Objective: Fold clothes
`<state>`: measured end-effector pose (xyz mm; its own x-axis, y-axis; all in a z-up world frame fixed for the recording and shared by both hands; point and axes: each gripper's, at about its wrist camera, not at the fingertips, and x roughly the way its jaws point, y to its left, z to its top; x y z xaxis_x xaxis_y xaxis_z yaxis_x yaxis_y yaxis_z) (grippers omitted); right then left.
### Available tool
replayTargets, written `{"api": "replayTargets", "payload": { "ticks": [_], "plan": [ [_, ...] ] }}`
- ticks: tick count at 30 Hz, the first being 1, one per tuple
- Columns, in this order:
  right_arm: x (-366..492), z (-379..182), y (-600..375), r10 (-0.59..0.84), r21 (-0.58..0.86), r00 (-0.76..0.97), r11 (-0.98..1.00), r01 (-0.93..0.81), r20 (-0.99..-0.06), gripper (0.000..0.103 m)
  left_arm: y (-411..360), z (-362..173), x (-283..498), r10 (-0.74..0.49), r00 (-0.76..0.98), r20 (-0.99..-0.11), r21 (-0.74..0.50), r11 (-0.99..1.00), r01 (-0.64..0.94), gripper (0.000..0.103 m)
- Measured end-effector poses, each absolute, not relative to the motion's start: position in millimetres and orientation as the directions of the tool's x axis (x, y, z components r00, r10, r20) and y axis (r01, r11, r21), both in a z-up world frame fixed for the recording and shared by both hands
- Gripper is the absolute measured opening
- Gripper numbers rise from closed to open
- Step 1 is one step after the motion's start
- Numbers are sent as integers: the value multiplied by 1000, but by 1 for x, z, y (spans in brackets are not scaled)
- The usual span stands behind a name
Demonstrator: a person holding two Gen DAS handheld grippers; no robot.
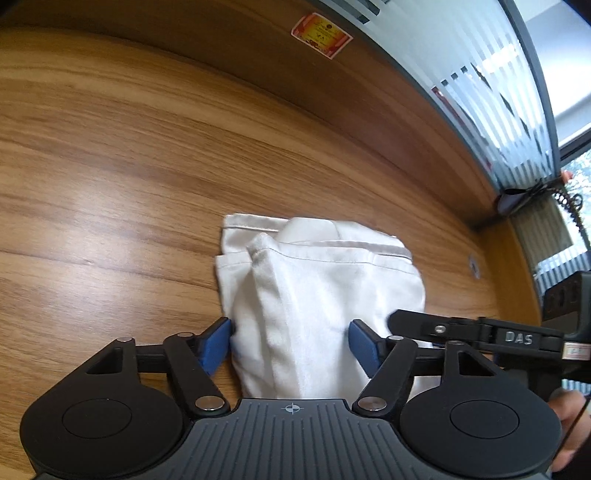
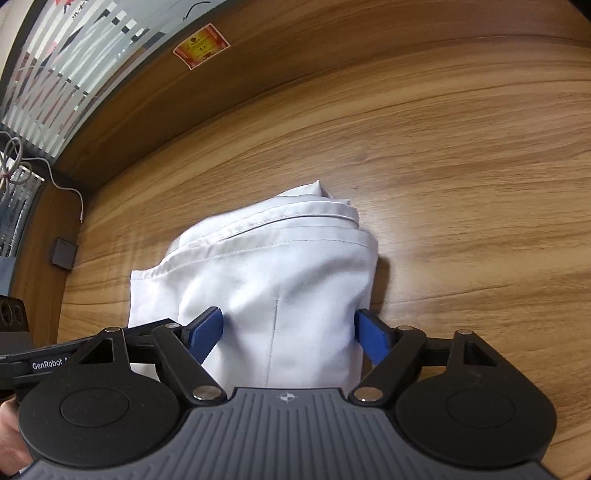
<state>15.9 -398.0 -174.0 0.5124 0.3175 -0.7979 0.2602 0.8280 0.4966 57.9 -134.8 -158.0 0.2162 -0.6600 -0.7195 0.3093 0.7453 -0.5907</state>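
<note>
A folded white garment (image 1: 325, 280) lies on the wooden table (image 1: 129, 184), its hemmed edges stacked at the far side. My left gripper (image 1: 291, 341) stands open astride the garment's near end. One blue pad (image 1: 218, 343) sits at the cloth's left edge and the other rests on the fabric. In the right wrist view the same garment (image 2: 280, 266) fills the middle. My right gripper (image 2: 289, 334) is open around its near part, with one pad on the cloth and one at its right edge. The two grippers sit side by side, and the right gripper's black finger (image 1: 443, 328) reaches in beside the left one.
A wooden partition with a red and yellow sticker (image 1: 320, 35) and frosted glass above it borders the table's far side. A white cable (image 2: 66, 192) and a small grey box (image 2: 63, 253) lie at the table's left end. A hand (image 1: 569, 424) holds the right gripper.
</note>
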Motion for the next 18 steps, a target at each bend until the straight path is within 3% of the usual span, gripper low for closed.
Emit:
{"api": "replayTargets", "payload": {
  "ticks": [2,4,7,12,18],
  "plan": [
    [16,-174,-395,317,496,516,830,255,-796,76,-138,-159,57,-662,223,-716,-599,746,292,71],
    [15,-173,-393,320,497,520,832,245,-792,62,-142,-159,55,-654,230,-720,-597,754,274,69],
    [15,-169,-387,323,495,523,839,228,-789,42,-147,-158,52,-629,245,-738,-574,775,263,54],
    [18,-156,-374,309,486,533,844,227,-787,33,-147,-147,43,-603,312,-734,-531,796,290,33],
    [30,-132,-353,348,522,570,835,172,-744,24,-130,-123,40,-574,417,-705,-497,819,286,25]
  ]
}}
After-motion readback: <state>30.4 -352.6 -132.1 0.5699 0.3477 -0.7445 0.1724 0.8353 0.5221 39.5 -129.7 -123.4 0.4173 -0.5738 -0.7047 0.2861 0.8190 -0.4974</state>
